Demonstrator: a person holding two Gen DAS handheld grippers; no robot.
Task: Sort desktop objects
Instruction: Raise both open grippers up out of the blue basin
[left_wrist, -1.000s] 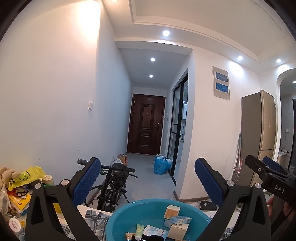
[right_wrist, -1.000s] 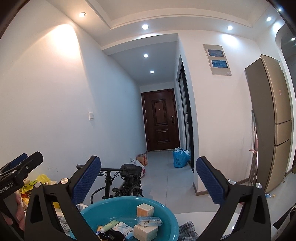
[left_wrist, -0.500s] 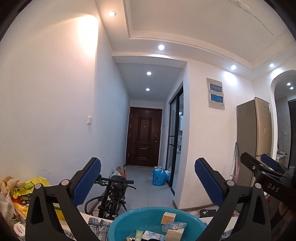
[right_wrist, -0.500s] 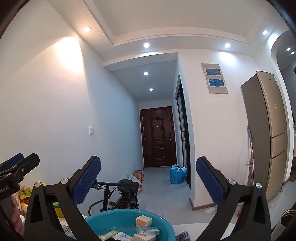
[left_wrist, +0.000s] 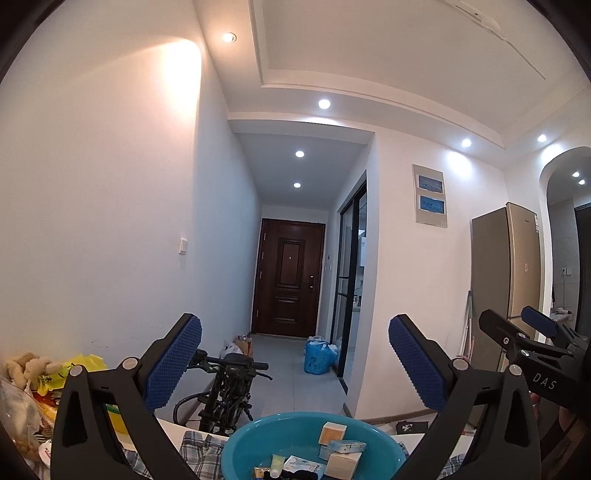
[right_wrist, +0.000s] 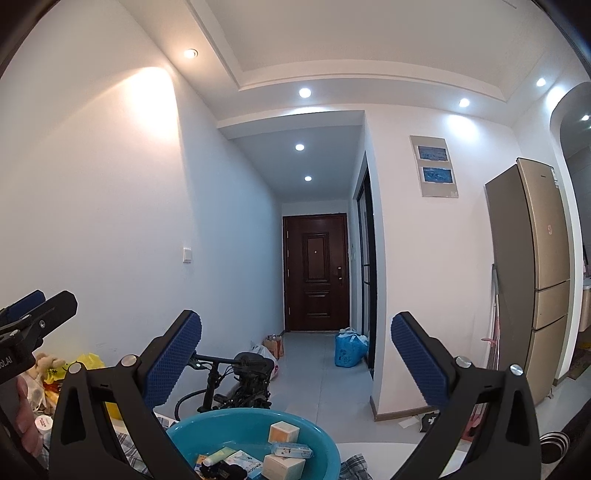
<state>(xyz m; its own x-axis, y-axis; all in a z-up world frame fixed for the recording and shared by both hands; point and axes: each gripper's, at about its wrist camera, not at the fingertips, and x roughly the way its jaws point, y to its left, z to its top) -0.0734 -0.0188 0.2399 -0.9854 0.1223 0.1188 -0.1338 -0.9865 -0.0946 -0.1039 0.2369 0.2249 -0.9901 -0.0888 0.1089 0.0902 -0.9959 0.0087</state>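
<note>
A white tabletop (right_wrist: 388, 452) partly covered by a blue-and-white checked cloth (left_wrist: 201, 448) fills the bottom of both views, with a white-walled hallway running away behind it. Nearest, the left gripper (left_wrist: 294, 363) and the right gripper (right_wrist: 296, 363) are each raised above the table, blue ribbed pads spread wide with nothing between them, both pointing down the corridor rather than at the table; this looks like a pause between picks or the end of the sort. Just below them sits a round turquoise plastic basin (left_wrist: 240, 448), which seems to be the collecting place: it holds a small orange-and-white carton (right_wrist: 282, 432), a pale blue flat packet (right_wrist: 291, 450), a white cube box (right_wrist: 282, 465), a pale green tube (right_wrist: 218, 458) and some darker items too small to identify. At the left edge of the table lies a pile of yellow and clear plastic snack bags (left_wrist: 26, 402) topped by a beige plush toy (left_wrist: 27, 365), apparently not yet sorted. Beyond the table stands a black folding bicycle (left_wrist: 225, 398), then a blue plastic bag (left_wrist: 319, 356) on the grey floor, and farthest a dark brown panelled door (left_wrist: 288, 286). The left view shows the right tool at its right margin, while the right view shows the left tool at its left margin, and more of the gold refrigerator (right_wrist: 532, 273).
</note>
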